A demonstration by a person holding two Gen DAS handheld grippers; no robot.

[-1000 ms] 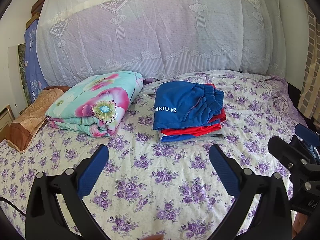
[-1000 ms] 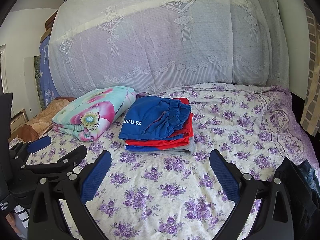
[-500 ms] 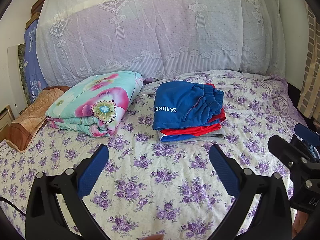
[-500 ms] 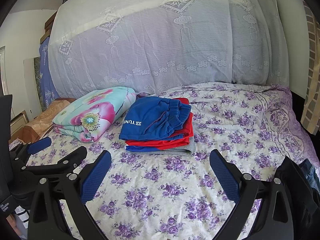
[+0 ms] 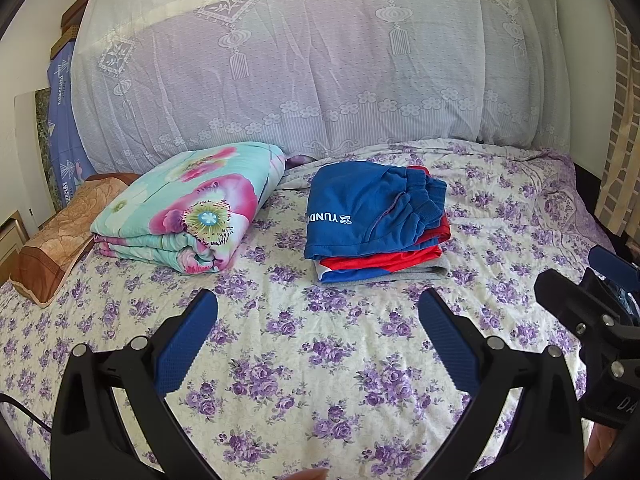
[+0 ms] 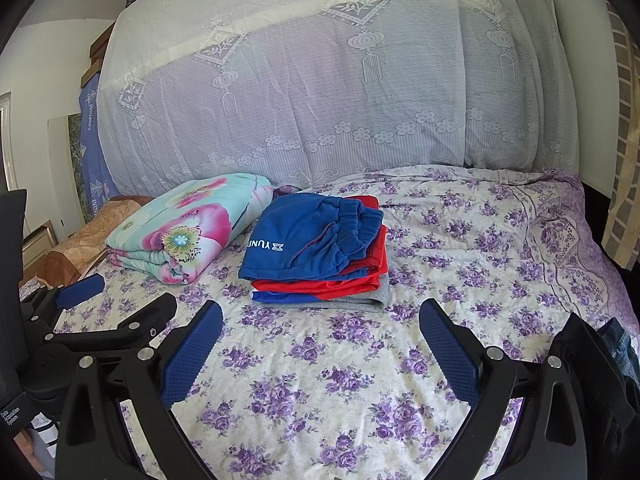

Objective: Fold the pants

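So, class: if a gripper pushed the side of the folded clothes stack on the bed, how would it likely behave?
The stack would probably shear, since its layers sit loosely offset. The top blue piece looks soft and rumpled, so it likely flops if lifted. On the soft bedsheet, it probably drags rather than slides.

You've got a bed [image 5: 320, 360] covered in a cream sheet with purple flowers. Toward the far edge sits a stack of folded clothes [image 5: 376, 224], blue shorts with white lettering on top, red, blue and grey layers under it. Just left of the stack, not touching, is a folded floral quilt [image 5: 188, 208] in teal and pink. At the far left corner a brown-patterned pillow [image 5: 60, 236] lies beside the quilt. By the right edge in your right wrist view there's a heap of dark clothing [image 6: 600, 368], with some denim showing.
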